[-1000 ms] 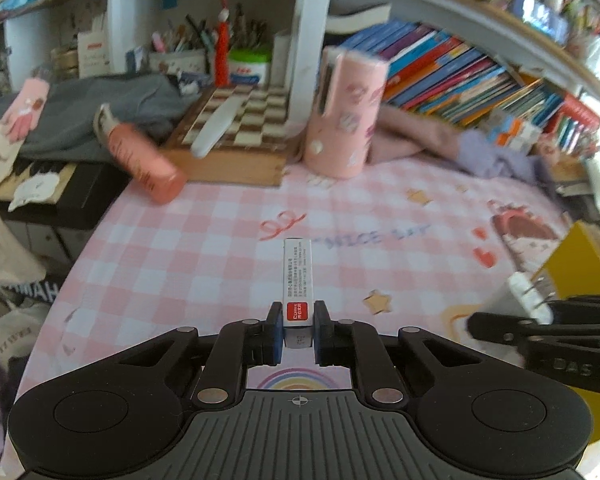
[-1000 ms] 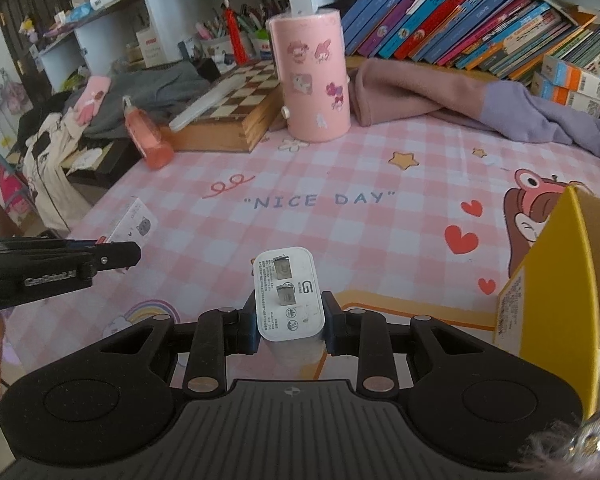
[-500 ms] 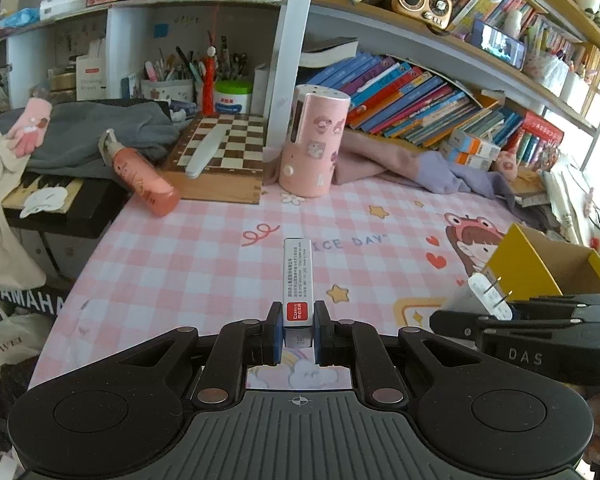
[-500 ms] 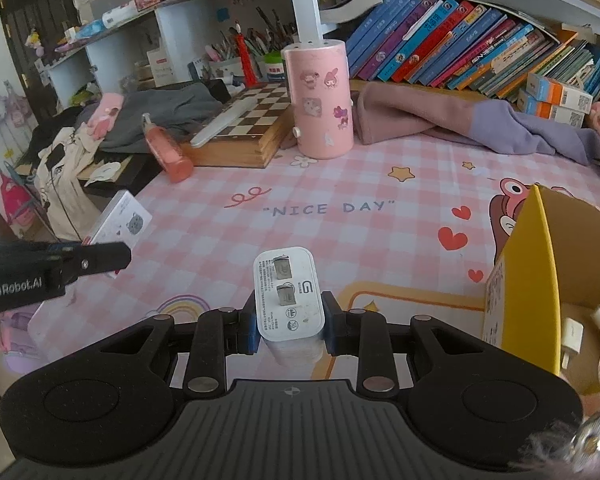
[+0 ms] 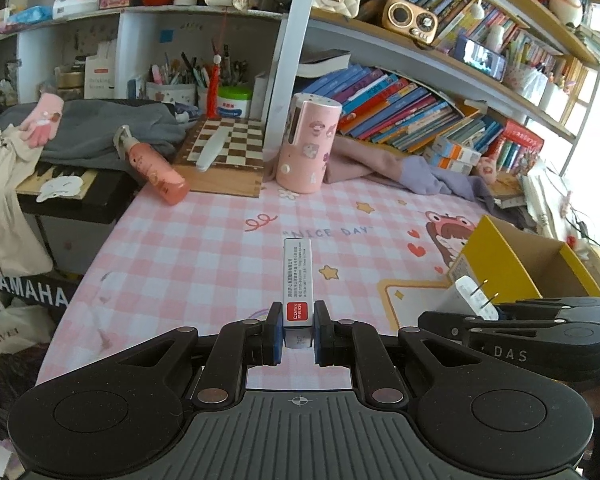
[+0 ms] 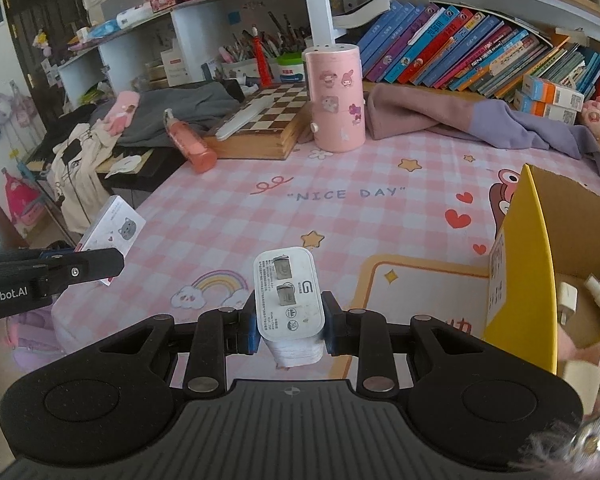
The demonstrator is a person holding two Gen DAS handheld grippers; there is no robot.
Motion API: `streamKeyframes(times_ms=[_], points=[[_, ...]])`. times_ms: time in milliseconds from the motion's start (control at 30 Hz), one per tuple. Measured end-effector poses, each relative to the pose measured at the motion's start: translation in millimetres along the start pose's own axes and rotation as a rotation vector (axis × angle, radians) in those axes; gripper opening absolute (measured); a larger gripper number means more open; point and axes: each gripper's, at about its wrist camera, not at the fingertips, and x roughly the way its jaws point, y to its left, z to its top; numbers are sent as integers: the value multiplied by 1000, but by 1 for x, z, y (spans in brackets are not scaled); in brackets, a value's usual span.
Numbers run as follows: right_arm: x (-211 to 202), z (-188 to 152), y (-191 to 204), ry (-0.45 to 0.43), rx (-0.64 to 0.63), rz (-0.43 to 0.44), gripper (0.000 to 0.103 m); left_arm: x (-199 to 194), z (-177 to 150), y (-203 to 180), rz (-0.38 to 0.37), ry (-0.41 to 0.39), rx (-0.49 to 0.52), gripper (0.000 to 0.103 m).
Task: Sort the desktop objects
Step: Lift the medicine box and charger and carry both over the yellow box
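Note:
My left gripper (image 5: pixel 297 330) is shut on a slim white box with a red label (image 5: pixel 298 282), held edge-up above the pink checked desk mat (image 5: pixel 204 252). Seen from the right wrist view, that same box (image 6: pixel 114 232) shows a cat picture on its flat face. My right gripper (image 6: pixel 289 326) is shut on a white plug charger (image 6: pixel 288 294), its two prongs pointing up; the charger (image 5: pixel 470 298) also shows at the right of the left wrist view. A yellow cardboard box (image 6: pixel 528 264) stands open at the right with small white items inside.
A pink cylinder holder (image 6: pixel 336 98), a wooden chessboard box (image 6: pixel 260 128) and a tipped pink bottle (image 6: pixel 188 140) stand along the back. Purple and pink cloth (image 6: pixel 480 124) lies before a row of books. A dark keyboard (image 5: pixel 60 188) sits off the desk's left edge.
Both grippers have drawn back and risen with their objects still held. More of the shelves, the mat and the yellow box has come into view.

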Motion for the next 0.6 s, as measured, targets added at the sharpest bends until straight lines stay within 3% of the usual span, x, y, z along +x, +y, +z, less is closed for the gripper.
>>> streamKeyframes(times_ms=[600], points=[[-54,-71,49,25,42,-39,26,-67,-58,12,-60,43,8,13]])
